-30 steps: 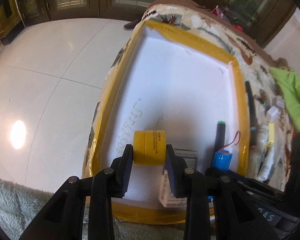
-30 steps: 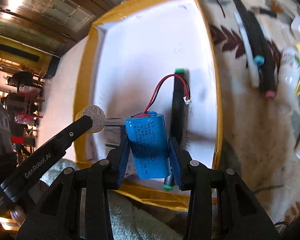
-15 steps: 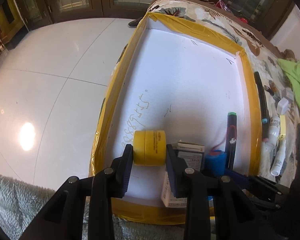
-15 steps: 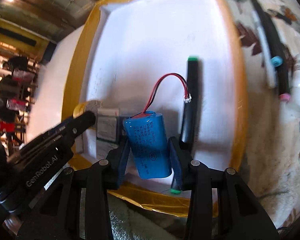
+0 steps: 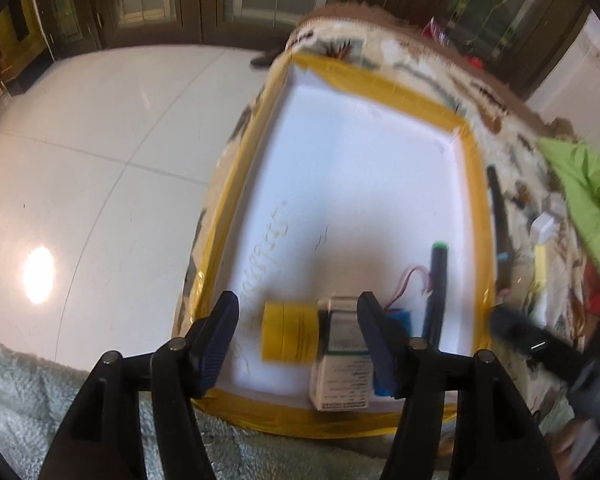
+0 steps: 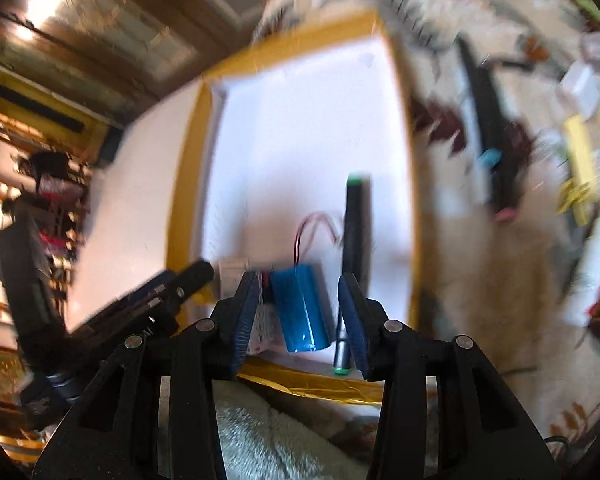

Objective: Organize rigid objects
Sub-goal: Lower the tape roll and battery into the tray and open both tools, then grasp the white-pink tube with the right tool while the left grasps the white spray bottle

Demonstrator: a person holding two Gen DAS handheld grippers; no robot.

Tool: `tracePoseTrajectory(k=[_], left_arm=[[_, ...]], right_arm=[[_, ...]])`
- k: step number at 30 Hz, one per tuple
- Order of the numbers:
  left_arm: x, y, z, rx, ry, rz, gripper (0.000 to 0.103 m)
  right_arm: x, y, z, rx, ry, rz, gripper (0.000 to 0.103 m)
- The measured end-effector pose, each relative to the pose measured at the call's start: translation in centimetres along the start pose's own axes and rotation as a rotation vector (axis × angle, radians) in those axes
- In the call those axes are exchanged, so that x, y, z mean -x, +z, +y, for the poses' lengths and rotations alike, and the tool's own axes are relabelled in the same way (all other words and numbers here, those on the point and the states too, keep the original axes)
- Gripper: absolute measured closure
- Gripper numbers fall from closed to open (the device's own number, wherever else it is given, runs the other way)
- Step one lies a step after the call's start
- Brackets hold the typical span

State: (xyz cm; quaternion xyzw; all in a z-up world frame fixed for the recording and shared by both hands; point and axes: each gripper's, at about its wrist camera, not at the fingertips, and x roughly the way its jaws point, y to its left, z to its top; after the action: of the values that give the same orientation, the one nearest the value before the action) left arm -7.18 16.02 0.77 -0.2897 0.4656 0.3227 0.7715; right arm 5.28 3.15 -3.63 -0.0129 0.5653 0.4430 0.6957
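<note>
Left wrist view: left gripper, jaws wide w/ nothing held, frames yellow tape roll & white box low-centre in yellow-rimmed tray; right wrist view: right gripper, jaws wide, straddles blue battery pack lying by black marker, lower centre.

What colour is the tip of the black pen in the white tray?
Green. The pen's tip shows best in the right wrist view.
</note>
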Motion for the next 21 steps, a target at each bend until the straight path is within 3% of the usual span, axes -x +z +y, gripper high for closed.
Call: tracePoseTrajectory(k=[3, 6, 7, 8, 10, 12, 14, 17, 21], left_arm=[[1.3, 0.0, -0.7, -0.010, -0.019, -0.066, 0.041], [2.1, -0.5, -2.3, -0.040, -0.087, -0.082, 0.041], [2.1, -0.7, -3.0, -0.055, -0.107, -0.080, 0.041], [2.1, -0.8, -3.7, -0.072, -0.129, -0.078, 0.041], [2.3, -1.6, -5.6, -0.130, -0.182, -0.065, 0.041], [2.5, -2.4, -7.1, -0.186, -0.210, -0.059, 0.041], [2.7, -3.3, -8.2, -0.235, -0.219, -0.063, 0.041], [2.5, -4.4, -9.2, -0.278, -0.234, -0.048, 0.041], [2.6, -5.6, -9.7, -0.311, -0.236, -0.037, 0.041]], right_arm=[[5.0, 0.6, -1.1, 0.017, -0.015, -0.112, 0.061], [10.1, 0.2, -4.2, -0.010, -0.068, -0.221, 0.054], [11.4, -0.2, -5.7, -0.033, -0.119, -0.247, 0.054], [12.4, -0.6, -7.8, -0.072, -0.229, -0.258, 0.054], [12.1, -1.0, -10.9, -0.156, -0.349, -0.220, 0.054], [11.6, -0.8, -14.3, -0.248, -0.380, -0.168, 0.054], [10.9, -0.4, -17.4, -0.332, -0.339, -0.127, 0.054], [9.9, 0.9, -18.9, -0.372, -0.325, -0.102, 0.054], [8.5, 2.0, -20.5, -0.380, -0.328, -0.072, 0.067]])
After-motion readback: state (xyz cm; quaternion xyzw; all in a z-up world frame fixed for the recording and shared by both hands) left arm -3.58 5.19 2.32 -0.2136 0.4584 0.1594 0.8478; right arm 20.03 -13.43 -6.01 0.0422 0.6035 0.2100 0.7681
